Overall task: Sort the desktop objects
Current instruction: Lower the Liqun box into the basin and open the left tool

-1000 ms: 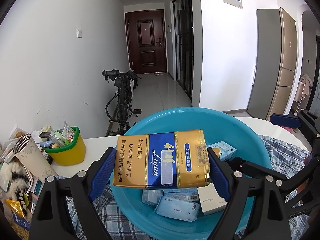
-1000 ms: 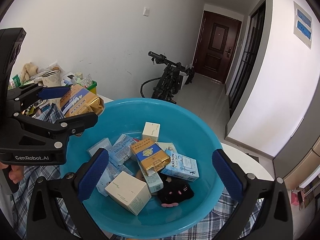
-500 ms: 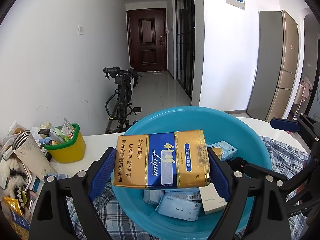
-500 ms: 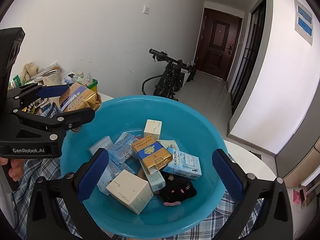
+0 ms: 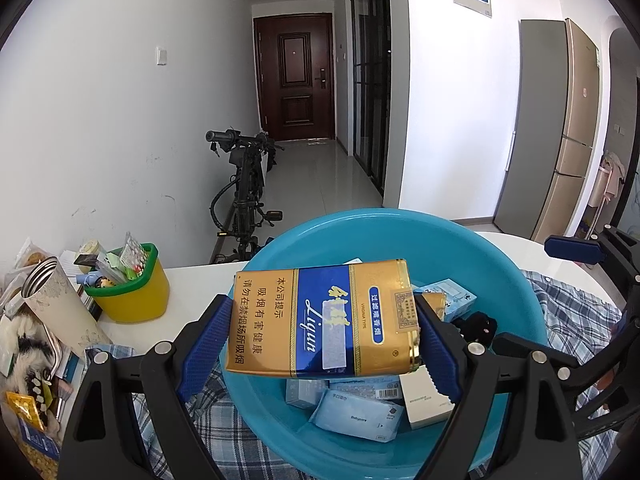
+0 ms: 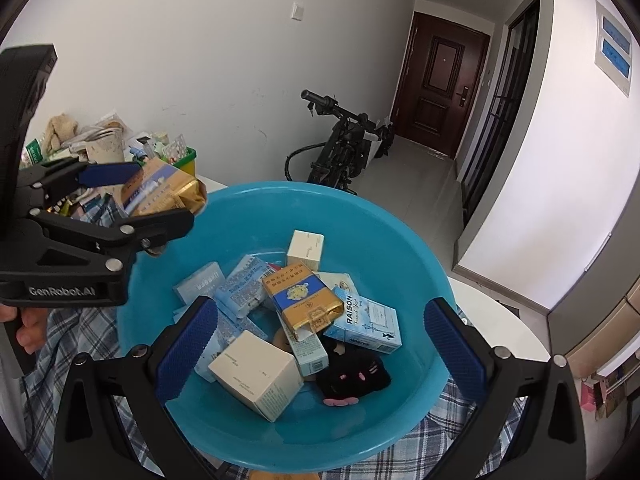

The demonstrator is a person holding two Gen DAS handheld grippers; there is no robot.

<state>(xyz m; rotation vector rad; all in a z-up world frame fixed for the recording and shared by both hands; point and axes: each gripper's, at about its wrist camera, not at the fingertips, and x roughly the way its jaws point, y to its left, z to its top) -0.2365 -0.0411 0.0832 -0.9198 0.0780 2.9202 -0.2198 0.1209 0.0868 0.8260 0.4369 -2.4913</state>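
A gold and blue cigarette carton [image 5: 320, 320] sits crosswise between the blue pads of my left gripper [image 5: 320, 336], which is shut on it. The carton hangs over the near left rim of a round blue basin [image 5: 400, 220]. In the right wrist view the carton [image 6: 164, 192] and the left gripper [image 6: 132, 196] show at the basin's [image 6: 320, 190] left edge. My right gripper [image 6: 320, 340] stands open above the basin with nothing between its pads. Inside lie several small boxes, a gold cigarette pack [image 6: 304, 300], a white cube box [image 6: 256, 376] and a black plush cat [image 6: 352, 376].
The basin rests on a plaid cloth [image 5: 572, 304] over a white table [image 5: 192, 280]. A yellow tub with a green rim [image 5: 132, 288], a patterned tumbler [image 5: 52, 300] and loose clutter crowd the left. A bicycle [image 5: 244, 192] leans on the wall beyond the table.
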